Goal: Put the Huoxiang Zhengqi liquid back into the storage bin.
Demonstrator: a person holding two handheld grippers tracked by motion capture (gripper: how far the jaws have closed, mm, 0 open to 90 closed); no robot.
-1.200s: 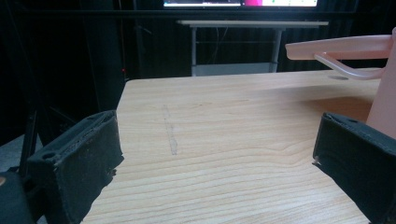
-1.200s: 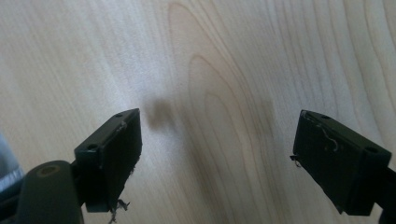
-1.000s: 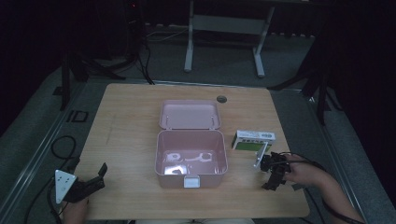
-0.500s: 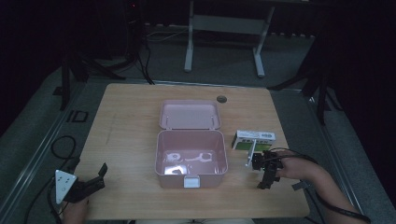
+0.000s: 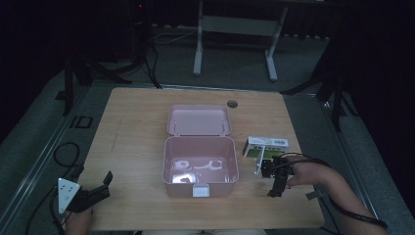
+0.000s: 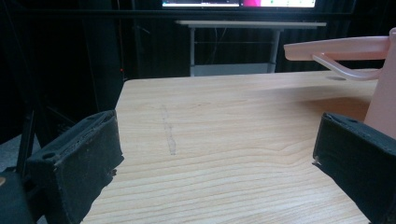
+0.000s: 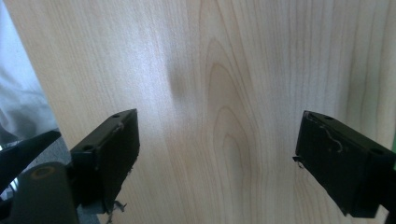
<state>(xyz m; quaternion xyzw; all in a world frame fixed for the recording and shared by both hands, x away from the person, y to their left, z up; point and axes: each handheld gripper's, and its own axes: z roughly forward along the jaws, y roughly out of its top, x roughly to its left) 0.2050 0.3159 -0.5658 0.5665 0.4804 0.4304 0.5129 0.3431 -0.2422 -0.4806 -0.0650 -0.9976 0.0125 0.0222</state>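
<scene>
My right claw [image 5: 275,183] stands wide open over bare surface [image 5: 137,127], gripping nothing, just beside the carton [image 5: 265,146] that lies right of the open pink box [image 5: 200,164]. My left claw [image 5: 98,188] rests at the near left corner, jaws spread, empty.

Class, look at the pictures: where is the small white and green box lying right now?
In the high view, the white and green box lies flat on the table's right side, just right of the open pink case and just beyond the right tongs.
</scene>
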